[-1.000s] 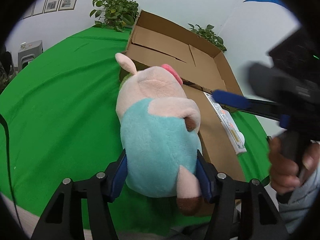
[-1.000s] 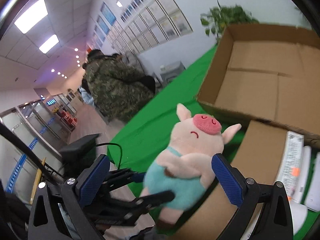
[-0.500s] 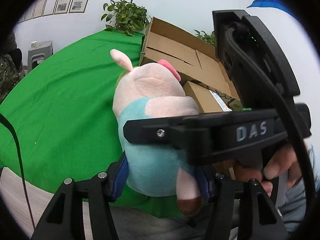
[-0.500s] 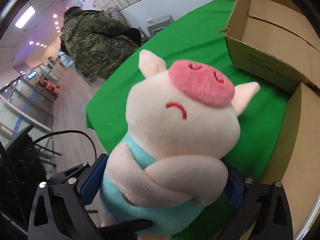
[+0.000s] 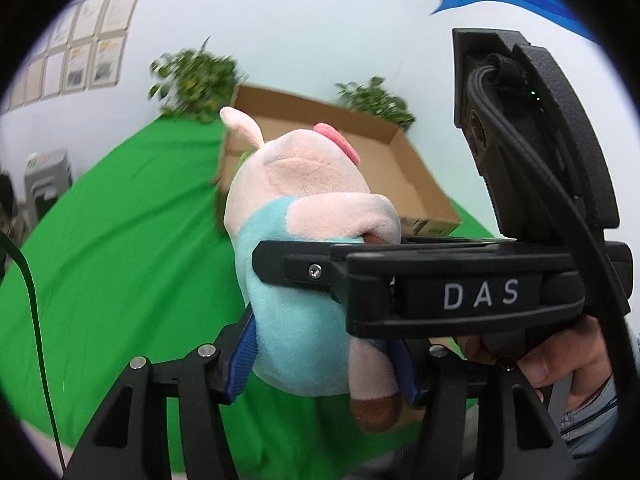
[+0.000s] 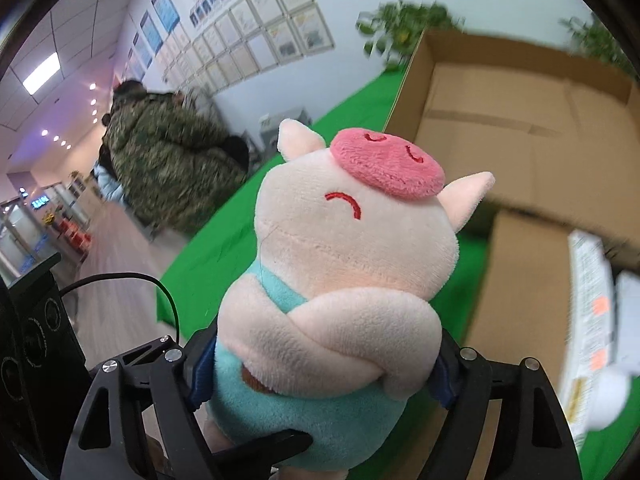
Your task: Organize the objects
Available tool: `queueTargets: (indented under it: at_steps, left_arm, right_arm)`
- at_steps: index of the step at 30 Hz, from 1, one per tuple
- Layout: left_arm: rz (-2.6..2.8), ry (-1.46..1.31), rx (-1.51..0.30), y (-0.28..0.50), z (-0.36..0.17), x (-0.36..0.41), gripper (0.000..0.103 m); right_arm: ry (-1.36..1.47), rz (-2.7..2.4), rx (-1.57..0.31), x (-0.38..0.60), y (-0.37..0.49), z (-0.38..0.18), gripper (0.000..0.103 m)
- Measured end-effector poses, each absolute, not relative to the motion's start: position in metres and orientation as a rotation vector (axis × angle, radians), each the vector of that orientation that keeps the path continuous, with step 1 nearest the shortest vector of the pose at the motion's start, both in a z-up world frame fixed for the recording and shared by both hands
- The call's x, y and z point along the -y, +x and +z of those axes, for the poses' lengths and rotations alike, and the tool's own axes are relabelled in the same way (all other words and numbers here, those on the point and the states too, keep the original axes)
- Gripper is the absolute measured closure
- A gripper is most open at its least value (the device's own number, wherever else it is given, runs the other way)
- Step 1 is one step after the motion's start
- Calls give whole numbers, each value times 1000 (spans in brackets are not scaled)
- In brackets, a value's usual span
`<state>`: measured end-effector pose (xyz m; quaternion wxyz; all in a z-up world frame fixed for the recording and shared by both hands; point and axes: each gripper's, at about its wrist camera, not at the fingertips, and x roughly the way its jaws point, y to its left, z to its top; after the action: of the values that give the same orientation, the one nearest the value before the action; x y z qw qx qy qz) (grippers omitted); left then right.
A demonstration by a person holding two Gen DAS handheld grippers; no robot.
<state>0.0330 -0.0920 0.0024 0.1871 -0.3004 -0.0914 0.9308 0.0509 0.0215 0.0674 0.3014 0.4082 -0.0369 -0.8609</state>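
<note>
The plush pig (image 6: 344,264) is pale pink with a deeper pink snout, red stitched eye, turquoise overalls and brown hooves, above a bright green worktop (image 5: 112,248) bearing plain brown cardboard boxes (image 6: 520,120), while both black claws carry blue pads (image 5: 244,356).

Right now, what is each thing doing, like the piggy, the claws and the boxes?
Plush pig: upright, lifted above the green cloth, between both claws.
Left claw: shut on the pig's body.
Right claw: closing around the pig's middle, pads touching.
Big cardboard box: open, looks empty.
Near cardboard box: open, white packets inside.
</note>
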Motion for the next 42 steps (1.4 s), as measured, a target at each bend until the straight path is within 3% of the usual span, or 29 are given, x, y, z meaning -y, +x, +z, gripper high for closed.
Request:
queueTargets:
  at_steps: [14, 25, 33, 42]
  left_arm:
    - [2535, -583, 144, -49, 49, 60, 46]
    - [2552, -562, 173, -99, 58, 64, 46]
    - [2540, -665, 258, -154, 51, 87, 46]
    - [2519, -934, 397, -197, -6, 109, 46]
  right_arm:
    - [858, -2562, 82, -125, 8, 183, 27]
    - [842, -2573, 31, -132, -87, 231, 28]
    - [925, -2519, 51, -87, -214, 228, 28]
    - [1156, -2402, 69, -67, -313, 143, 29]
